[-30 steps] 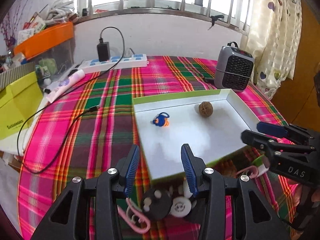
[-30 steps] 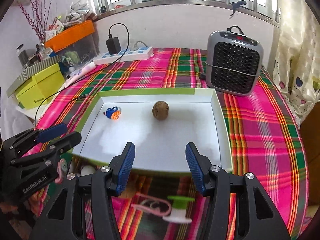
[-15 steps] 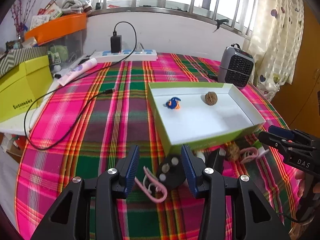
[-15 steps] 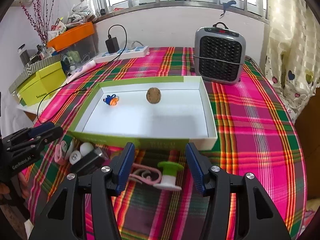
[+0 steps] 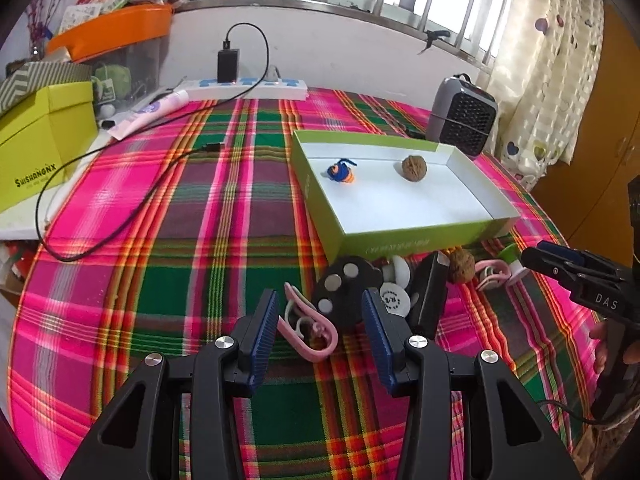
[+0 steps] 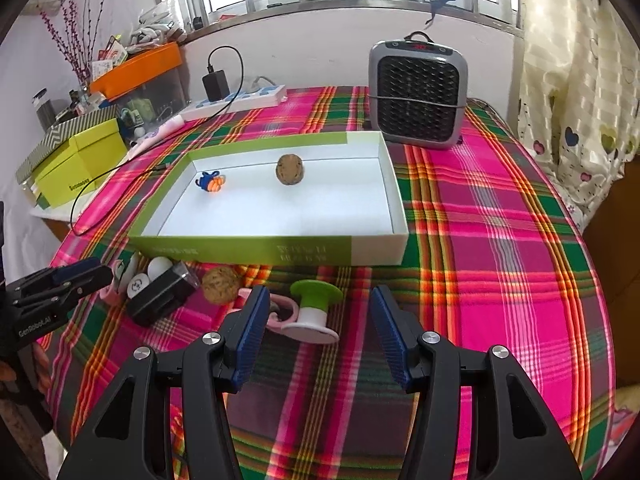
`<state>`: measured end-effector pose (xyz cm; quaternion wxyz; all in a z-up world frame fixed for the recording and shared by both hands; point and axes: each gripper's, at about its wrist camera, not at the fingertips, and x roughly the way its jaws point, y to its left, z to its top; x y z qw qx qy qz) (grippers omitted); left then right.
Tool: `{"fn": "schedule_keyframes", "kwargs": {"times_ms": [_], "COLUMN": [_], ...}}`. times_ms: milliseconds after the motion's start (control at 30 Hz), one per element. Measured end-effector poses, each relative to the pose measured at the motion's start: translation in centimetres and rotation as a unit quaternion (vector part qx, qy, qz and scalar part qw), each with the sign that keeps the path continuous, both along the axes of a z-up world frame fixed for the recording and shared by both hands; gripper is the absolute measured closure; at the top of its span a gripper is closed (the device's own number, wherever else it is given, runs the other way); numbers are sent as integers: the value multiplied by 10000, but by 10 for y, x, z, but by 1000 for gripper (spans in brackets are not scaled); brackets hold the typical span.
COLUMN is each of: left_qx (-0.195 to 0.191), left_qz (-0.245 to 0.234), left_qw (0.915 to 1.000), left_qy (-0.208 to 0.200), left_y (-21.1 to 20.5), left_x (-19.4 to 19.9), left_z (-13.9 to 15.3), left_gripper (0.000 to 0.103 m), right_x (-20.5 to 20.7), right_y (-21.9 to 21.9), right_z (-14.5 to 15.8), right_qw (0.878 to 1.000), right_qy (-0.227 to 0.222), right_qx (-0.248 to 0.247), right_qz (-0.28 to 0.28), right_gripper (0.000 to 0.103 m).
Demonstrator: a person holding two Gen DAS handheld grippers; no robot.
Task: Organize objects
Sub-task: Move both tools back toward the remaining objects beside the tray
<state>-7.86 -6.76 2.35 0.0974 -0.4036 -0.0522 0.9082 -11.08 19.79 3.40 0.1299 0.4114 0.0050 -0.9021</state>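
Note:
A green box lid with a white inside (image 5: 404, 236) (image 6: 360, 248) holds a walnut (image 5: 414, 167) (image 6: 290, 169) and a small blue-orange toy (image 5: 340, 172) (image 6: 210, 181). In front of it lie a pink clip (image 5: 308, 330), a black disc with silver dots (image 5: 344, 292), white caps (image 5: 394, 300), a black block (image 5: 430, 296) (image 6: 162, 294), a second walnut (image 5: 460, 266) (image 6: 220, 284) and a green-white spool (image 6: 314, 310). My left gripper (image 5: 320, 316) is open, around the pink clip and disc. My right gripper (image 6: 316, 318) is open, around the spool.
A grey heater (image 6: 418, 94) stands behind the lid at the right. A power strip with charger (image 5: 248, 86) and its black cable (image 5: 120, 216) lie at the back left. Yellow-green boxes (image 5: 36, 148) and an orange-lidded bin (image 5: 112, 36) stand at the left edge.
Both grippers have pulled back from the lid towards the table's front. The loose things in front of the lid have come into full view between the fingers. Both stay open.

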Motion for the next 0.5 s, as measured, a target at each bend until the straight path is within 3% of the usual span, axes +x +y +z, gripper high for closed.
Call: {"fn": "schedule_keyframes", "kwargs": {"times_ms": [500], "left_qx": [-269], "left_qz": [202], "left_qw": [9992], "left_qy": [-193], "left_y": [-11], "left_x": [3], "left_z": [-11], "left_gripper": [61], "right_x": [0], "right_y": [8], "right_z": [-9], "right_qw": [9999], "right_qy": [-134], "right_qx": [-76], "right_qz": [-16], "right_gripper": [49]}}
